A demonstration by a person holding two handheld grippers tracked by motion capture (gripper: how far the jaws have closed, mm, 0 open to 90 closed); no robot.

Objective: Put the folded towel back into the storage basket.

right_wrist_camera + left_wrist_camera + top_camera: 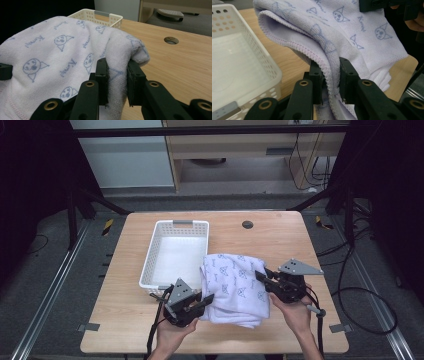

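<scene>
A white towel (pixel 232 287) with blue cartoon prints lies bunched and folded on the wooden table (pixel 280 245), lifted between both grippers. My left gripper (pixel 202 302) is shut on the towel's near left hemmed edge (pixel 329 75). My right gripper (pixel 261 279) is shut on a fold at the towel's right side (pixel 117 72). A white perforated basket (pixel 176 255) stands empty just left of the towel, also seen as a basket (pixel 234 62) beside my left gripper and a basket (pixel 100 16) behind the towel.
A round cable hole (pixel 247 224) sits in the table's far middle. Bare wood lies right of the towel (pixel 180 65). Cables trail on the floor at the right (pixel 365 290).
</scene>
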